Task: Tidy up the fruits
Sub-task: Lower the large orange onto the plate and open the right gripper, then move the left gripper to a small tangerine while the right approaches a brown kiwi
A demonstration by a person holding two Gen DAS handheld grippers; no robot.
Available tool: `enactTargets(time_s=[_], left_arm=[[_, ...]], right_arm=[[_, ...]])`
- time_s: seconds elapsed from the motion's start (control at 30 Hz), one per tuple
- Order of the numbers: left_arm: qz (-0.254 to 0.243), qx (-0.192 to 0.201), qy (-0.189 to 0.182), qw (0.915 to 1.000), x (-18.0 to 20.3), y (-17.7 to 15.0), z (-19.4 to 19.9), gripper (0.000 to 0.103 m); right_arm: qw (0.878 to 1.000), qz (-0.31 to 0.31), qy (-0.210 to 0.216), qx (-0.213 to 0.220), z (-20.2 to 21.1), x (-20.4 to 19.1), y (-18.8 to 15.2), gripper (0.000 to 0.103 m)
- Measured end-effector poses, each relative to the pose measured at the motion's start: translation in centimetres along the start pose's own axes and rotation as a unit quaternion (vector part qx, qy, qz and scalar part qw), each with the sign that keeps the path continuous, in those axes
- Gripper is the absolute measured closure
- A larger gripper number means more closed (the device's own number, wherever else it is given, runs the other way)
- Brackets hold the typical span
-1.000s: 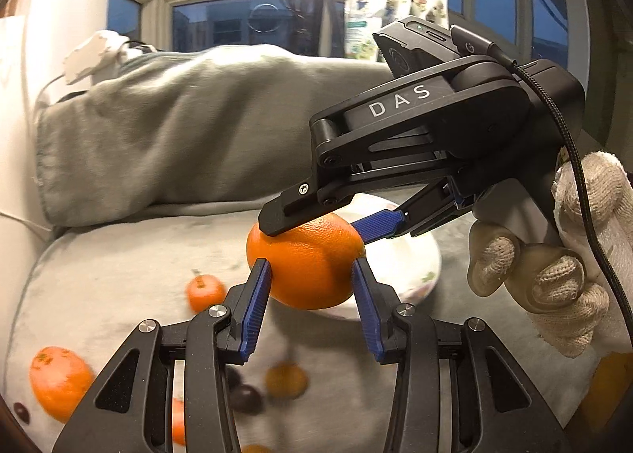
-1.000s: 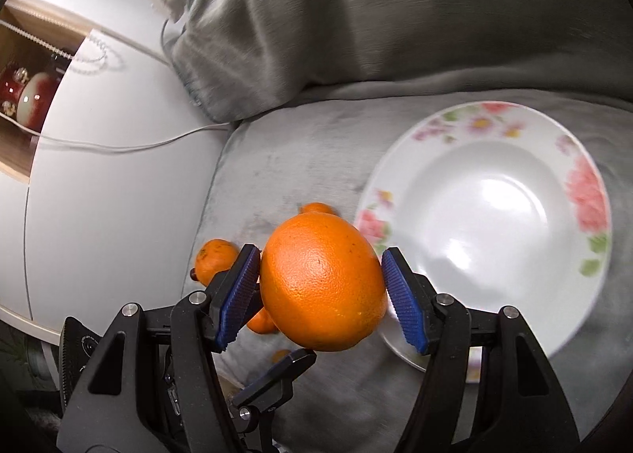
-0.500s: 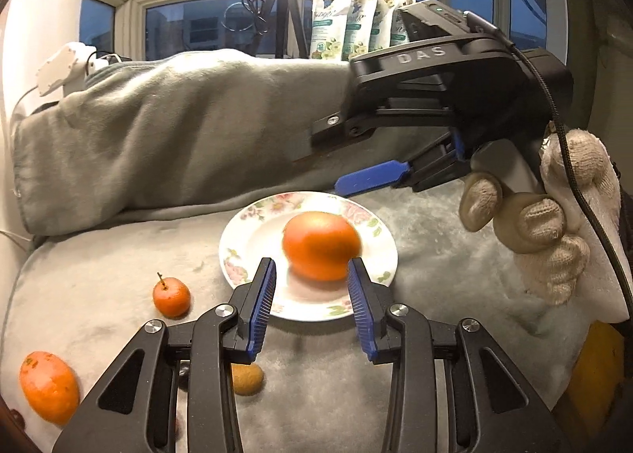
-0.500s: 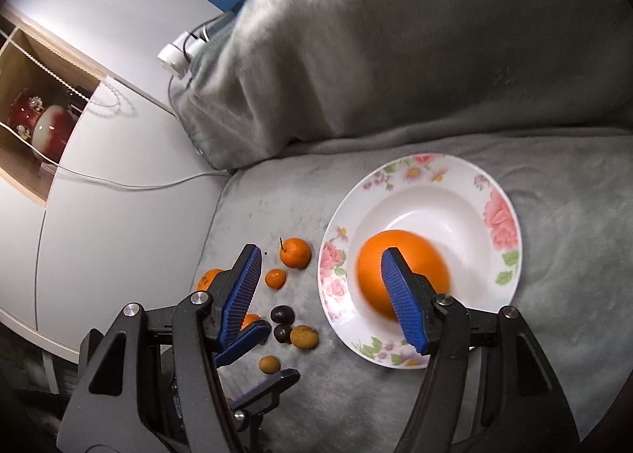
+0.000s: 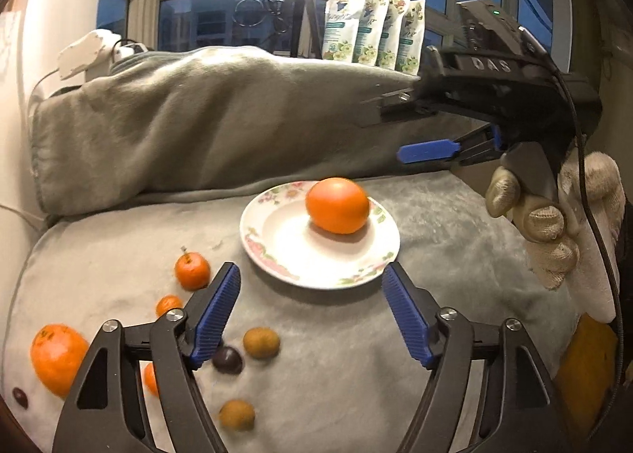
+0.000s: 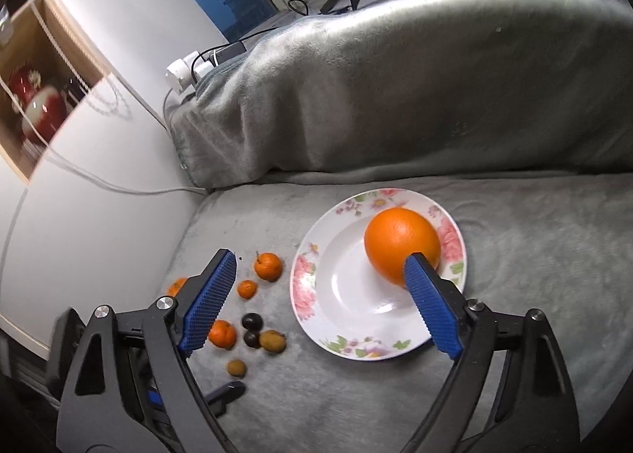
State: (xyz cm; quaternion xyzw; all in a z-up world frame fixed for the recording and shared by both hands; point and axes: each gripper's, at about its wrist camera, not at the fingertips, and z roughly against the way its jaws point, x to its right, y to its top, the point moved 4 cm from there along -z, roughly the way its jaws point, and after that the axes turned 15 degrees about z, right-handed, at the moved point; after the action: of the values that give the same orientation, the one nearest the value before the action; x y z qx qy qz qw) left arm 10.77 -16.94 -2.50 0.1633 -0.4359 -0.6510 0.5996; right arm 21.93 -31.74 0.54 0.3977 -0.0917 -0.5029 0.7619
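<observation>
Orange fruit [image 5: 337, 205], floral-rimmed white plate [image 5: 277, 255]

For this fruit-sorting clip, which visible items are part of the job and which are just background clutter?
Part of the job:
- large orange on the floral plate
- stemmed mandarin, small mandarin
- dark plums
- brown kiwis

Just lying about:
- grey blanket
- white charger
- refill pouches
- tripod
</observation>
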Motion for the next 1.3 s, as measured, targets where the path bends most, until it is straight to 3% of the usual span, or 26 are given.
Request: enactTargets(time_s=[0.3,0.6,0.8,1.03,1.3], left_arm=[[0.004,0.01,0.03,0.9995,-4.2,-1.9,3.3,0.028],[0.066,0.018,0.074,0.9949,-9.6,-3.8,6.5,0.028],[0.091,0.015,0.083,0.9923,-11.8,-4.8,7.3,0.028],[0.105,0.006,0.077,0.9914,-13.0,-5.6,6.8,0.033],[0.109,-0.007,0.055,0.9925,-13.2,-5.4,5.6,0.043]], right_arm=[[0.998,0.043,-0.043,0.0,-0.1,-2.7,-1.9,0.013],[0.988,0.145,-0.052,-0.005,-1.5,-7.5,-3.4,0.014],[0.98,0.195,-0.031,-0.019,-3.5,-10.4,-5.0,0.014],[0.975,0.213,-0.004,-0.058,-6.1,-11.8,-7.1,0.037],[0.968,0.233,0.007,-0.092,-8.3,-12.5,-8.6,0.048]])
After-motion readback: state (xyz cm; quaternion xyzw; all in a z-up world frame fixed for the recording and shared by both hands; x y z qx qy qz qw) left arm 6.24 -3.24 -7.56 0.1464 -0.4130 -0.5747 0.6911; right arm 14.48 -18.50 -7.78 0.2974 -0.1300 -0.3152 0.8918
